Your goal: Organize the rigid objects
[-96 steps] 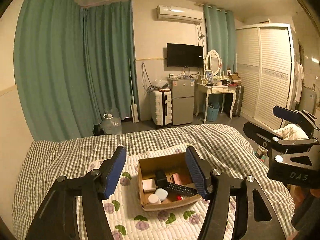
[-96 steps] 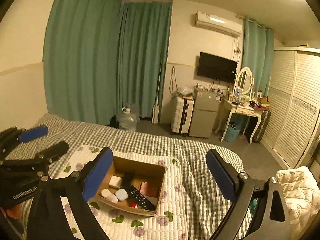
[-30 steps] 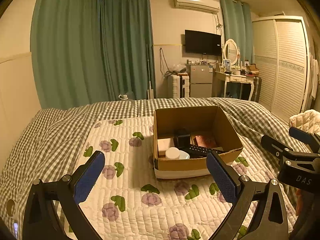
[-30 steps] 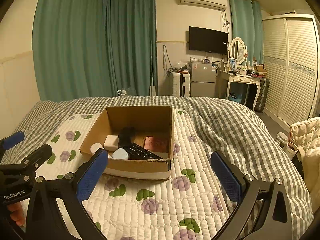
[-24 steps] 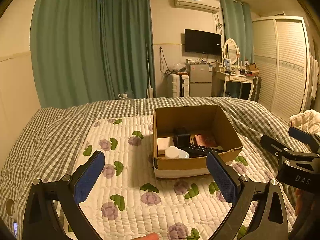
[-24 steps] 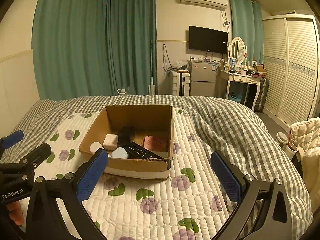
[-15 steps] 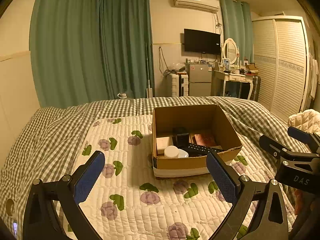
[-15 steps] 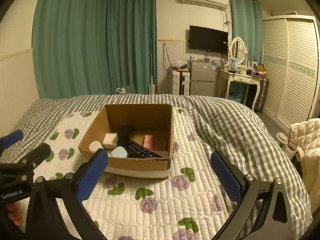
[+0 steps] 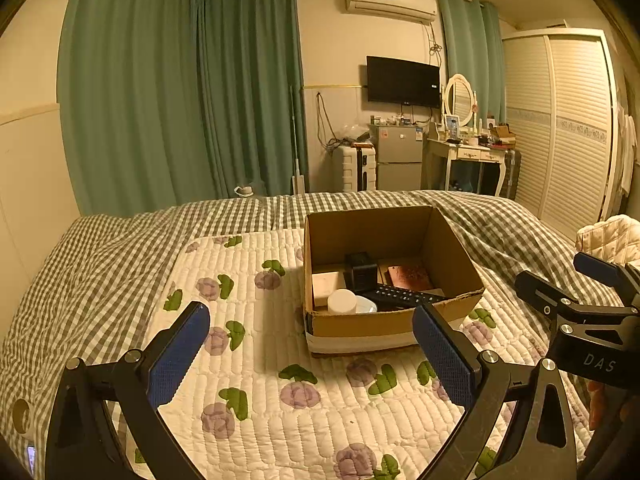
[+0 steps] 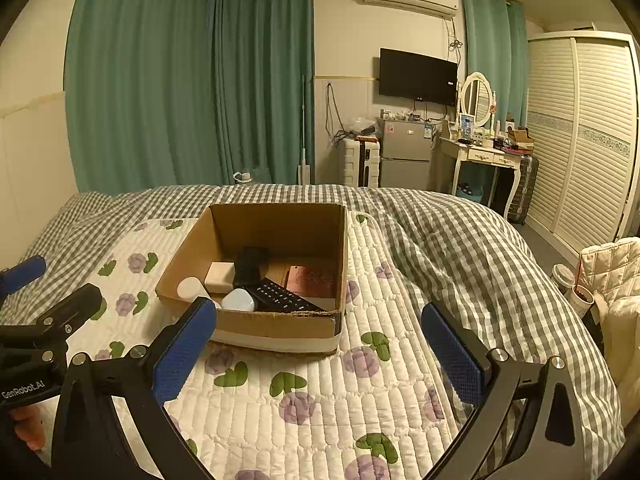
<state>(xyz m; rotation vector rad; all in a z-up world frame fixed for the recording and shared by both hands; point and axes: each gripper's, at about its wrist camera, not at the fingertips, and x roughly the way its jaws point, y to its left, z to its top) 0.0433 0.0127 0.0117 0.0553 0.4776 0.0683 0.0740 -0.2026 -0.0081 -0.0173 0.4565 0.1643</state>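
An open cardboard box [image 9: 360, 324] [image 10: 280, 326] sits on a white floral quilt on the bed. Inside lie a black remote [image 9: 404, 295] [image 10: 282, 298], a black block [image 9: 361, 275], a white round jar [image 9: 342, 301] [image 10: 191, 288], a cream bar [image 10: 219, 272], a pale blue case [image 10: 238, 300] and a reddish card [image 9: 410, 273] [image 10: 312, 278]. My left gripper [image 9: 310, 354] is open and empty, a short way in front of the box. My right gripper [image 10: 320, 350] is open and empty, also in front of the box.
The floral quilt [image 9: 256, 364] lies over a grey checked blanket [image 10: 460, 240]. A cream padded item and paper cups [image 10: 576, 288] stand beside the bed at right. Green curtains, a fridge, a dressing table and a wardrobe stand beyond the bed.
Both grippers came down from high above the bed to just over the quilt, facing the box. Over the last second they hardly moved. The left jaws opened wider.
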